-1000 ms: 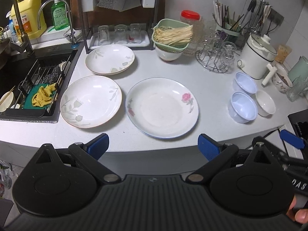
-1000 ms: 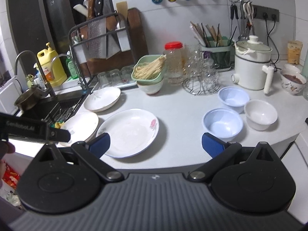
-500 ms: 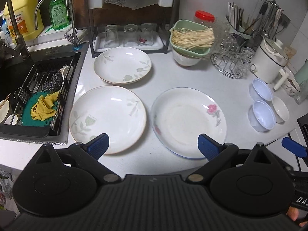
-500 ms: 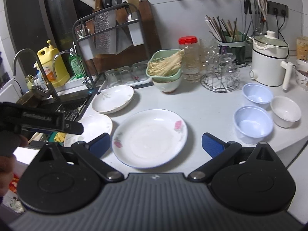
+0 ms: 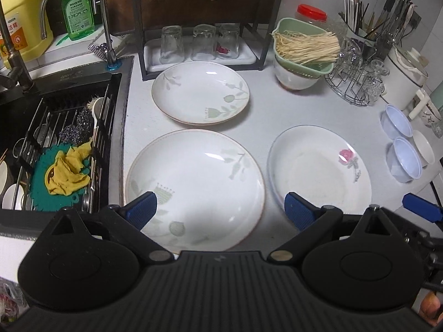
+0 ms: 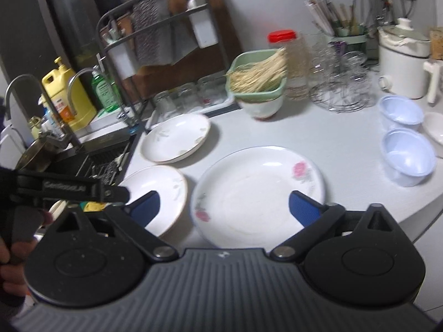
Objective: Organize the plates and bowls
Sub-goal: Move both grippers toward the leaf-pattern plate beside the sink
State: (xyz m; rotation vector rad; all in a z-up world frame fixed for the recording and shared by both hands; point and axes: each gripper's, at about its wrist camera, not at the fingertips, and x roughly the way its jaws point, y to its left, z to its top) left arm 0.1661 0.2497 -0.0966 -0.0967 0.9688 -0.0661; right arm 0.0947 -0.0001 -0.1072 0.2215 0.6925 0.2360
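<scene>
Three plates lie on the white counter. A leaf-pattern plate (image 5: 199, 185) (image 6: 163, 191) lies near the front left, beside the sink. A second leaf-pattern plate (image 5: 200, 91) (image 6: 175, 137) lies behind it. A rose-pattern plate (image 5: 318, 171) (image 6: 257, 191) lies to the right. Two pale blue bowls (image 5: 402, 160) (image 6: 407, 157) and a white bowl (image 5: 423, 146) (image 6: 436, 130) stand at the right. My left gripper (image 5: 220, 210) is open over the near leaf plate's front edge. My right gripper (image 6: 224, 207) is open above the rose plate's front edge.
A sink (image 5: 55, 138) with a rack, cloth and scrubber is at left. A glass tray with upturned glasses (image 5: 199, 44), a green basket of noodles on a bowl (image 5: 301, 55), a wire glass rack (image 5: 357, 83) and a white cooker (image 5: 404, 77) line the back.
Both grippers have moved forward and lower toward the plates. The left one has shifted left over the near leaf plate. Both stay open.
</scene>
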